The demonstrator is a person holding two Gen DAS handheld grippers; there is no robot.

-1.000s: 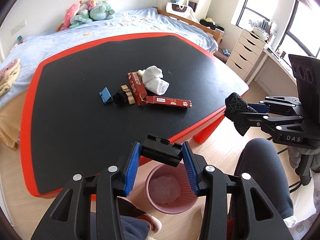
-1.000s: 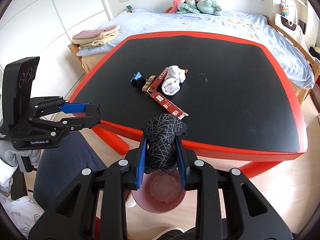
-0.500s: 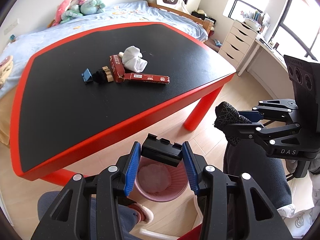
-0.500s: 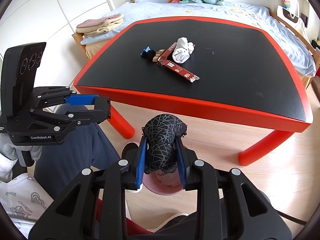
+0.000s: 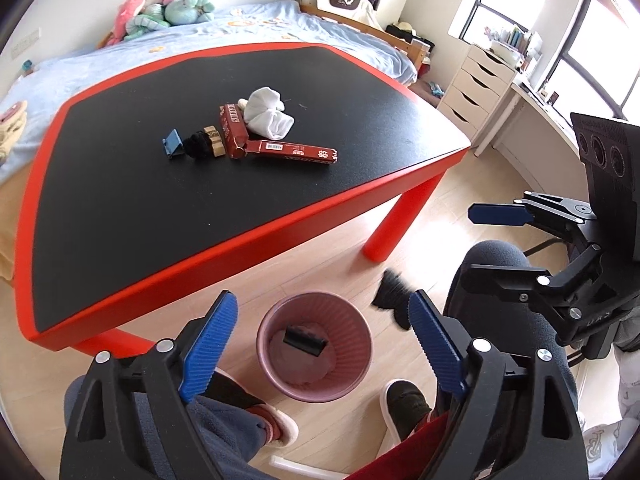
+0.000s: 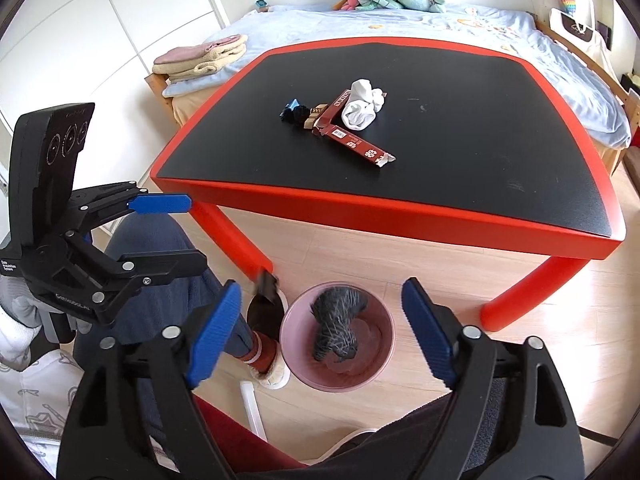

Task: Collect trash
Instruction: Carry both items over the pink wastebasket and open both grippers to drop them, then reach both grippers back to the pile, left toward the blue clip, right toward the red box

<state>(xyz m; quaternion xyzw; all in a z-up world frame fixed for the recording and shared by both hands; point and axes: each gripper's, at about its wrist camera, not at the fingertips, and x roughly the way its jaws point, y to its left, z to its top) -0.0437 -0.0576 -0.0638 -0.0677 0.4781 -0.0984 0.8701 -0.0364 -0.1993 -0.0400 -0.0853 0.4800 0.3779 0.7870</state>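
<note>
While the left tool (image 5: pixel 322 334) gapes wide, a black block (image 5: pixel 304 341) lies in the pink bin (image 5: pixel 265 350). From the right wrist, the right tool (image 6: pixel 320 330) hangs wide above a black netted bundle (image 6: pixel 338 322) in that bin; wrappers (image 6: pixel 352 142) sit on the desk (image 6: pixel 480 184).

I'm seeing matte black linkage frames on both units, silver screws at the joints, ribbed blue pads on the fingers (image 5: pixel 208 344). The right gripper (image 5: pixel 496 248) reads "DAS"; the left gripper (image 6: pixel 160 236) reads "GenRobot.AI". My legs: blue-grey trousers, dark shoe (image 5: pixel 404 404).
</note>
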